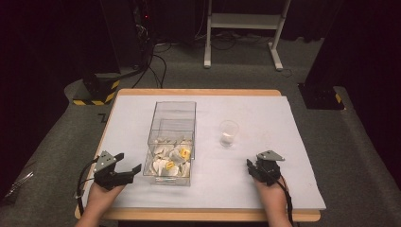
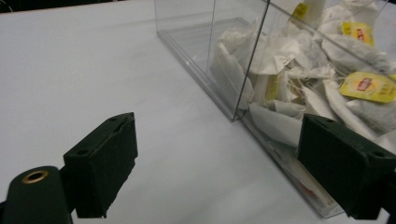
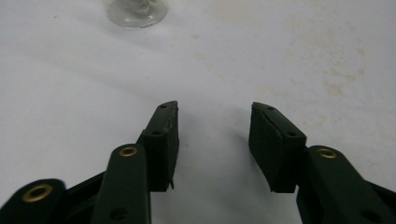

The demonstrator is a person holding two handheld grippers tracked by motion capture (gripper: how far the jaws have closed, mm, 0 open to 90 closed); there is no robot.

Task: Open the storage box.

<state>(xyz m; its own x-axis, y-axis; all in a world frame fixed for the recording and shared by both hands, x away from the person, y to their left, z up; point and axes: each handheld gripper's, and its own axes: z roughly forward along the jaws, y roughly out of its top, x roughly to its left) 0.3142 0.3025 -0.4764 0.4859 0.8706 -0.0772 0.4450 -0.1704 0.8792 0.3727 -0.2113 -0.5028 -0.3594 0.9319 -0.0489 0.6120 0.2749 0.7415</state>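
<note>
Left claw [image 1: 128,163]: I read it as wide open, nothing between the pads, nothing touched. In the left gripper view one pad sits over bare surface, the other just in front of the box [image 2: 224,88] at its near corner; I cannot tell contact there. Tea bags [image 2: 327,70] lie heaped inside the box, white with yellow tags.

Right claw [image 1: 251,169]: about half open, empty, pads low over the surface [image 3: 70,84]. The cup [image 3: 135,11] stands well ahead of it, apart.

Edges and room: in the high view the box [image 1: 171,142] sits left of centre, the cup [image 1: 229,132] to its right, bare surface between them. Open surface lies left of the left claw and around the right one. The near edge runs just behind both hands.

Pose: both forearms enter from the bottom. Left hand [image 1: 101,194] angles its claw toward the box's near left corner; right hand [image 1: 270,194] points its claw forward and slightly left.
</note>
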